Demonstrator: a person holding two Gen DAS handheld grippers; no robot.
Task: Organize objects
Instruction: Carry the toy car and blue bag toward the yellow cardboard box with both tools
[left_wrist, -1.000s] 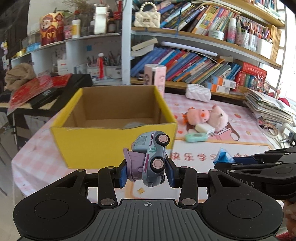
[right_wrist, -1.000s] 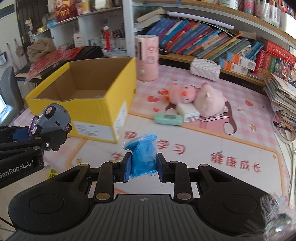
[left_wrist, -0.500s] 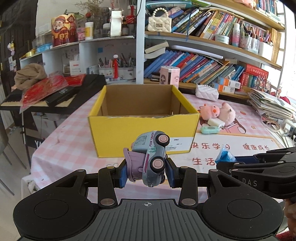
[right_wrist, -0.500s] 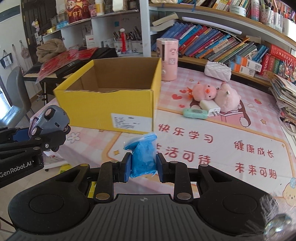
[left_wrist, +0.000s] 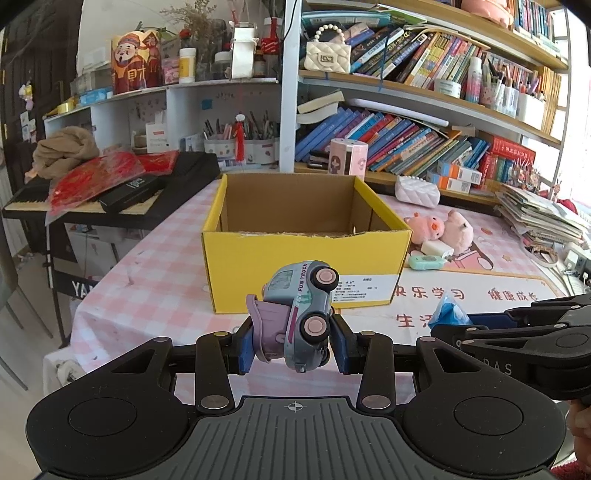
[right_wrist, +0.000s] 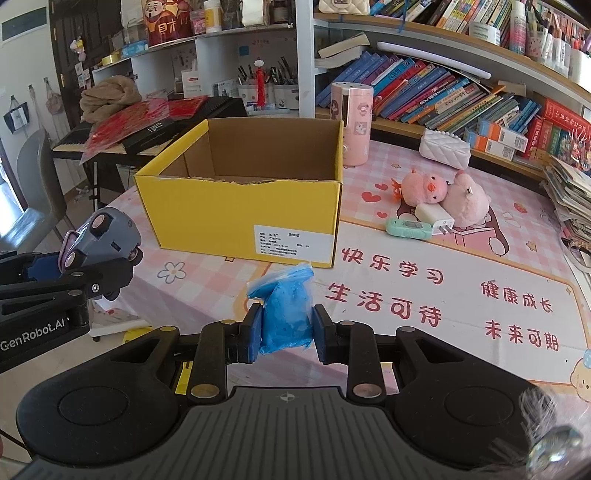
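Note:
My left gripper (left_wrist: 293, 345) is shut on a grey-blue toy truck (left_wrist: 299, 314) with pink wheels, held tipped on its side in the air before the table's near edge. The right gripper (right_wrist: 286, 334) is shut on a small blue plastic bag (right_wrist: 284, 317). An open yellow cardboard box (left_wrist: 306, 254) (right_wrist: 240, 221) stands on the pink table ahead of both grippers; its floor is hidden by the near wall. In the right wrist view the truck (right_wrist: 99, 236) shows at the left. In the left wrist view the bag (left_wrist: 448, 314) shows at the right.
To the right of the box lie two pink plush toys (right_wrist: 443, 192), a white charger (right_wrist: 434, 218) and a mint-green device (right_wrist: 408, 229). A pink cylinder (right_wrist: 351, 125) and white purse (right_wrist: 445, 149) stand behind. Bookshelves line the back; a keyboard stand (left_wrist: 110, 199) is at left.
Both grippers have drawn back from the box with their loads still held; the box now looks smaller and farther away, and more of the table shows.

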